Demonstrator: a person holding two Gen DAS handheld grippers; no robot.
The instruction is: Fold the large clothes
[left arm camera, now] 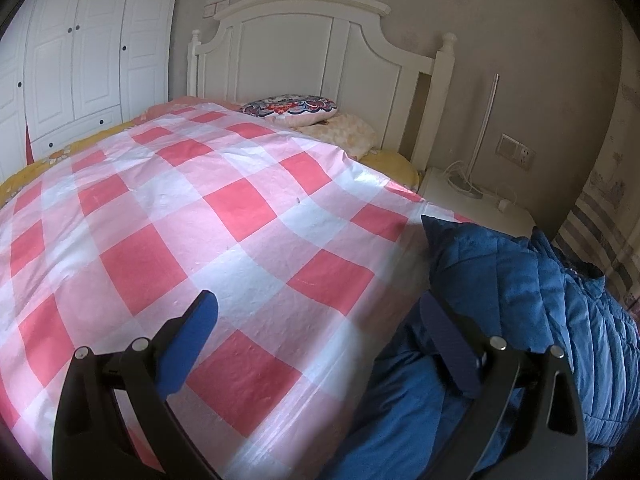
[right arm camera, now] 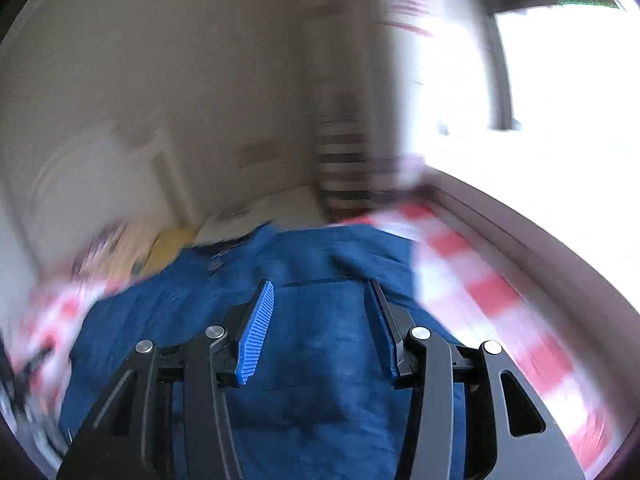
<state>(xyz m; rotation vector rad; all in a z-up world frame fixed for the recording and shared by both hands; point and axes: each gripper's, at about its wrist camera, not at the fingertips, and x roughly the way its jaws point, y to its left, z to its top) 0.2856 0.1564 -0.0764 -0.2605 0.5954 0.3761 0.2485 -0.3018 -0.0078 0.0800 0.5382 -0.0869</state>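
A blue quilted jacket [left arm camera: 540,296] lies on the right side of a bed covered by a pink, red and white checked sheet [left arm camera: 208,216]. In the left wrist view my left gripper [left arm camera: 316,308] is open wide; its left finger is over the sheet and its right finger is over the jacket's edge. In the right wrist view, which is blurred, the jacket [right arm camera: 312,344] fills the middle. My right gripper [right arm camera: 320,292] is open above it and holds nothing.
A white headboard [left arm camera: 304,60] stands at the far end with a patterned pillow [left arm camera: 292,108] before it. A white wardrobe [left arm camera: 80,64] is at the left. A white nightstand [left arm camera: 480,200] with cables is right of the bed. A bright window [right arm camera: 560,100] is at the right.
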